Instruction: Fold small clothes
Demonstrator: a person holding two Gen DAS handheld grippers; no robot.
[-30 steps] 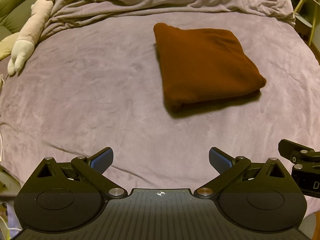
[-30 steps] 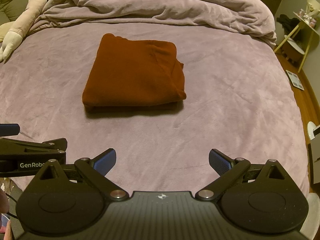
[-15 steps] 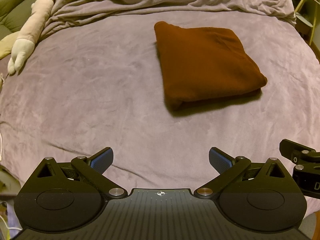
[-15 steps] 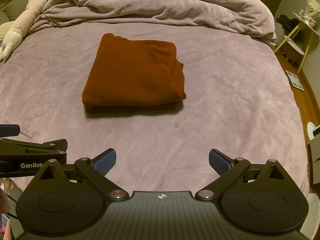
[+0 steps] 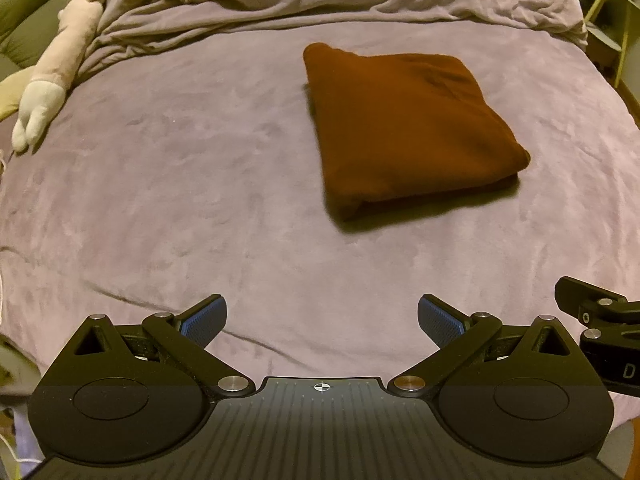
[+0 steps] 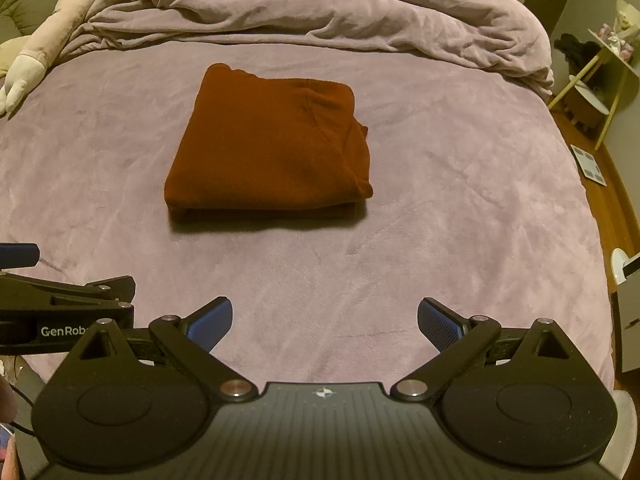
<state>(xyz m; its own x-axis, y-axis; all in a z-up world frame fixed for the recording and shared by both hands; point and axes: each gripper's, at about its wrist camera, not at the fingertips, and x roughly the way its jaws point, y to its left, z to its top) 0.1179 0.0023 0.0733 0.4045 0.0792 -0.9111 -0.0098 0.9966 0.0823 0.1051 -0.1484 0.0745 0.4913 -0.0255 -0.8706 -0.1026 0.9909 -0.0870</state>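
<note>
Your garment (image 5: 408, 128) lies on the purple bedspread (image 5: 200, 184), a little beyond the middle of the bed, and it is already a compact rust-brown rectangle of several layers. From the right wrist view its edges look mostly even; only at its right side a small lump of cloth sticks out near the far corner, and the near edge shows a dark gap where the layers sit one on another. I judge that the folding of this piece is finished, or almost finished. Your left gripper (image 5: 322, 316) has its fingers spread wide and holds nothing; it hovers over the bare bedspread near the front edge of the bed, well apart from the garment. Your right gripper (image 6: 325, 316) is the same: fingers wide, empty, and well short of the garment. No other small clothes are visible on the bed, so I cannot tell whether more pieces wait for you. At the far side there is only the crumpled duvet (image 6: 320, 12), and a soft toy (image 5: 60, 64) lies at the far left. What remains, as I see it, is perhaps to press the lump at the right side flat, if you want a tidier result.
</note>
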